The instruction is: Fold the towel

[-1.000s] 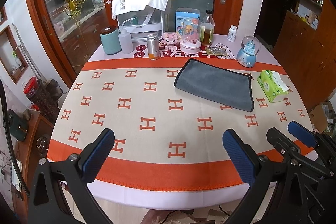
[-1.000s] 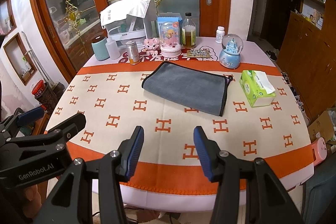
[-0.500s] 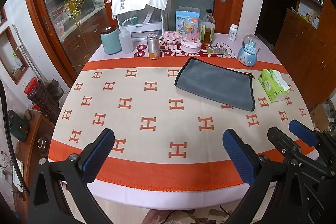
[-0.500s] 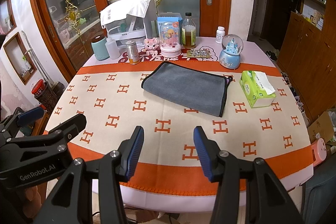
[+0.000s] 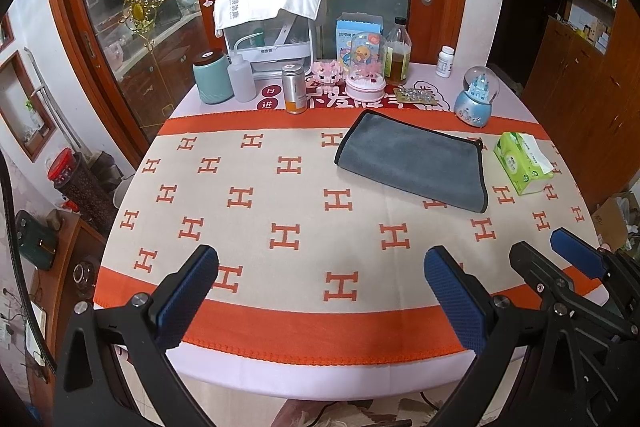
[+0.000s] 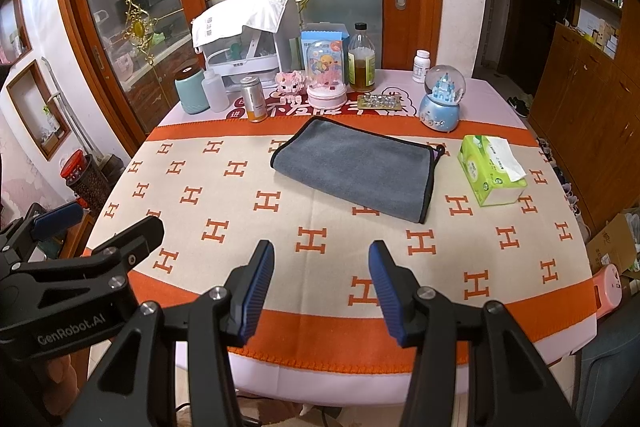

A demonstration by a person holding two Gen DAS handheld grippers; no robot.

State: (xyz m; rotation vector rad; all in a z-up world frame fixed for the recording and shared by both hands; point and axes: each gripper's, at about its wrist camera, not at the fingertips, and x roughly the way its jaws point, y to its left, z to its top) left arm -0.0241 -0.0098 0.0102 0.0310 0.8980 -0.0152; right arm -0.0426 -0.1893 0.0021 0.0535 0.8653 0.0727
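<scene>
1. The left gripper [image 5: 320, 291] has its blue-padded fingers spread wide, holding nothing. The right gripper [image 6: 322, 287] is spread less far, also empty.
2. Both hang over the near edge of the tablecloth [image 6: 224, 203], well apart from the towel.
3. One grey towel [image 6: 356, 167] lies flat near the far side, apparently already doubled over once; any further fold remains.
4. One green tissue pack [image 6: 490, 169] sits just right of it.

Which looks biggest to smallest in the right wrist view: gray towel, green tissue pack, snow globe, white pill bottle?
1. gray towel
2. green tissue pack
3. snow globe, nearly the pack's size and farther away, so unsure
4. white pill bottle
</scene>
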